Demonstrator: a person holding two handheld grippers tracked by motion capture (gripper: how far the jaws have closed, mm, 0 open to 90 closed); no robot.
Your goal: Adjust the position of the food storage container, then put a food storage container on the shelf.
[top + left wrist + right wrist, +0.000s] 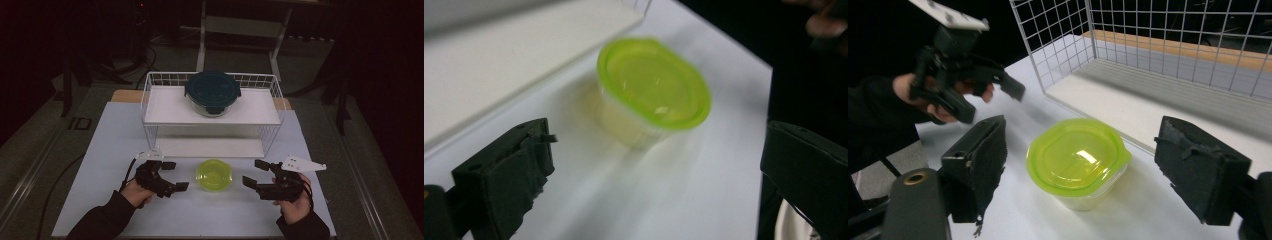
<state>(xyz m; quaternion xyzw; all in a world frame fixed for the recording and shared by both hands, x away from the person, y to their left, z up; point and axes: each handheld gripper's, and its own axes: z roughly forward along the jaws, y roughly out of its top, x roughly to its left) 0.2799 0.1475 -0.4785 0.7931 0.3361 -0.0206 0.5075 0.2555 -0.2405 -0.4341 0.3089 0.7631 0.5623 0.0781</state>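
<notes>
A small clear tub with a lime-green lid (213,175) stands on the white tabletop (115,145) between my two grippers. My left gripper (175,175) hovers just left of it with its jaws wide apart and nothing between them. In the left gripper view the tub (654,85) lies ahead of the open left gripper (654,175), blurred. My right gripper (256,173) is just right of the tub, open and apart from it. In the right gripper view the tub (1078,160) sits beyond the open right gripper (1083,134), and the left gripper (988,100) shows farther off.
A white wire shelf rack (212,112) stands behind the tub, its mesh wall (1148,40) close by. A round glass container with a dark teal lid (212,92) sits on its top shelf. Dark floor surrounds the table.
</notes>
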